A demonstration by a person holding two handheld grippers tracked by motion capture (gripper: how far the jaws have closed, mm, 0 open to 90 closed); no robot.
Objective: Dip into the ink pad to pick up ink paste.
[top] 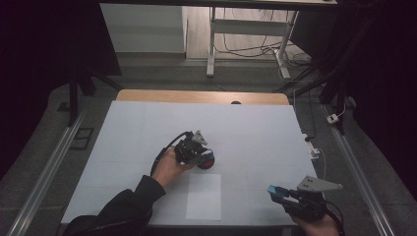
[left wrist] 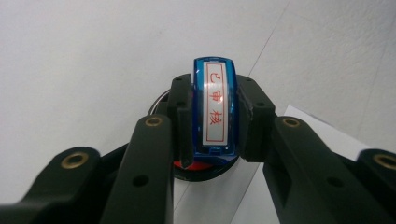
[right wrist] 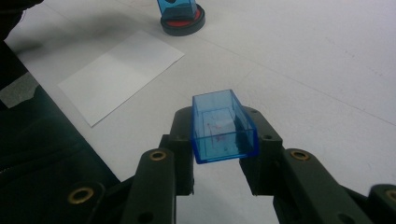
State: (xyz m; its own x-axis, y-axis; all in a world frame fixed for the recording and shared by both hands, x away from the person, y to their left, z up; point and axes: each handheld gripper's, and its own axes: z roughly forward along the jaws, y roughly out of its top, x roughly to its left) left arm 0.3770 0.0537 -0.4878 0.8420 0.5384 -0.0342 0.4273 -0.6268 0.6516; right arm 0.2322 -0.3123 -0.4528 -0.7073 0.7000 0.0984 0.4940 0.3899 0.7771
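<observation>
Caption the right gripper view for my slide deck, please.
Right gripper holds a blue cap; paper and ink pad lie beyond.

Grip: our left gripper clamps the blue stamp.
Below: the stamp presses the red ink pad.
Near right: white paper sheet.

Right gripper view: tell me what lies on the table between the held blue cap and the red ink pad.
A blank sheet of white paper lies left of the line from cap to ink pad; otherwise bare white tabletop.
</observation>
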